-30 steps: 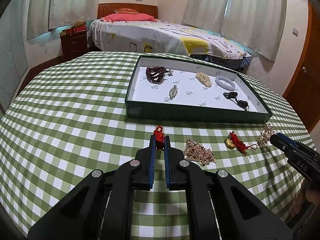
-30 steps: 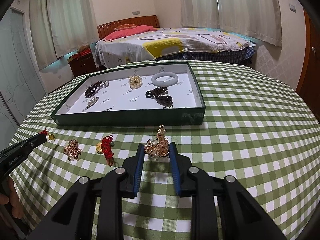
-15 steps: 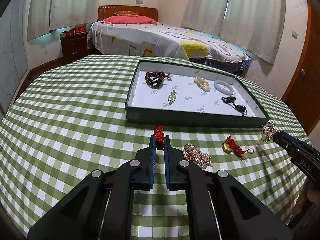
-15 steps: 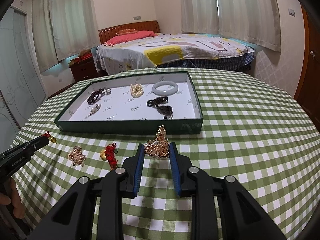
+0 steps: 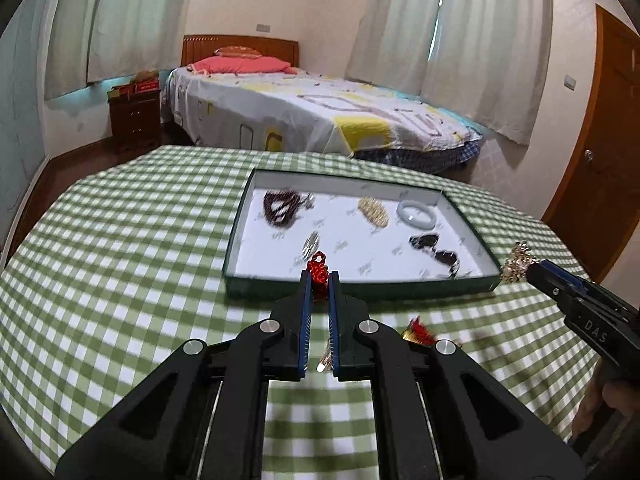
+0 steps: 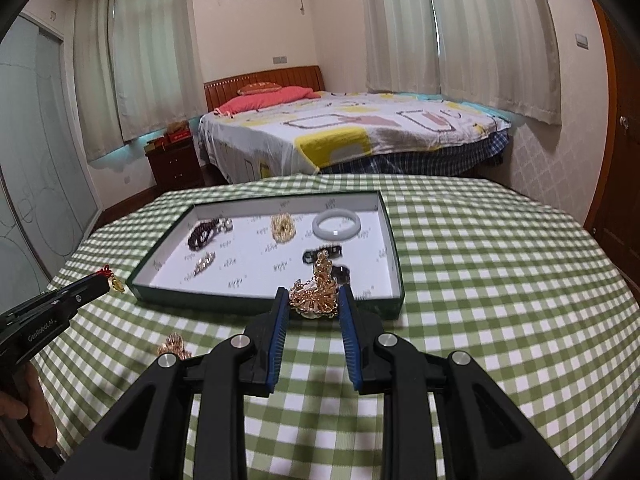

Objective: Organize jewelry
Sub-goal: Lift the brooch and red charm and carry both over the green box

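Both grippers lifted off cloth since earlier frame: left gripper (image 5: 319,280) clamped on red knot charm (image 5: 318,270), right gripper (image 6: 314,304) pinching gold brooch (image 6: 316,294). Two pieces left on tablecloth (image 6: 500,280). Farther, tray (image 6: 394,256) holds five pieces.

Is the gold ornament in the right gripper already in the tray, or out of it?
Out. The gold ornament is clamped in the right gripper, in front of the green tray's near wall.

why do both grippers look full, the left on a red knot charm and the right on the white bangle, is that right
Not quite. The right gripper holds a gold brooch, as the right wrist view shows; the white bangle lies in the tray. The left gripper does hold the red knot charm.
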{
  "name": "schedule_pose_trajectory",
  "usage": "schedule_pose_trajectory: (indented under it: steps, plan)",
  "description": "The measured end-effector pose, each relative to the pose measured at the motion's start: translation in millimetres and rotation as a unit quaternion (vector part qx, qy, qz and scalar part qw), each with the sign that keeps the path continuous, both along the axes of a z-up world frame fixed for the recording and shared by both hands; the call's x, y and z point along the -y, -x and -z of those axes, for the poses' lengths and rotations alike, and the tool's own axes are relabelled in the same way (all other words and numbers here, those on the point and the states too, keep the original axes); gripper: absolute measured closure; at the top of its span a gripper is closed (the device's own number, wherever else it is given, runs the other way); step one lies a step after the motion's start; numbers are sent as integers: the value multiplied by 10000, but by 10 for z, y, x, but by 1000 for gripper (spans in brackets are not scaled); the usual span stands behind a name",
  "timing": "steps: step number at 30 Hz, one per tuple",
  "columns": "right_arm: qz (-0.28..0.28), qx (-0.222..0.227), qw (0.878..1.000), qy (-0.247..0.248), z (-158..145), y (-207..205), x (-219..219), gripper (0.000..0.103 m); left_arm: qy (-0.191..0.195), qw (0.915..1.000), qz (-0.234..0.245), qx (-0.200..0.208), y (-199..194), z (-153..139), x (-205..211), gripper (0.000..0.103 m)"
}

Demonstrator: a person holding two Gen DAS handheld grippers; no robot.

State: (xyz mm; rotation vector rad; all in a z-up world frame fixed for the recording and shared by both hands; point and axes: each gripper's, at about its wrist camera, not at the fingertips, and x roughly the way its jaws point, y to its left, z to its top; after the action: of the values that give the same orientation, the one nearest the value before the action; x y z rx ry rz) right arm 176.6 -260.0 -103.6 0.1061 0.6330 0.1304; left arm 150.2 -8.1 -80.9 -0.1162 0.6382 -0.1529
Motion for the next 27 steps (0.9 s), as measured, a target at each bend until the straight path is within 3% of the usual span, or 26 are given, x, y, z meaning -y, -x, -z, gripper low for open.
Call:
schedule_pose_trajectory:
  steps: [9, 18, 23, 27]
  plan:
    - [-8, 335, 9994, 36, -242, -224, -32, 77, 22, 9990, 192, 400, -282, -304, 201, 95]
    - [46, 551, 9984, 81, -368, -546, 7, 77, 4, 9978, 315, 587, -657, -411, 394, 95]
    - [34, 586, 9982, 127, -312, -770, 35, 77, 44, 9974, 325, 646, -944, -358, 481, 95]
    - [50, 450, 9988, 161, -137, -928, 50, 77, -75, 9984, 322, 456, -1206, -143, 586, 95]
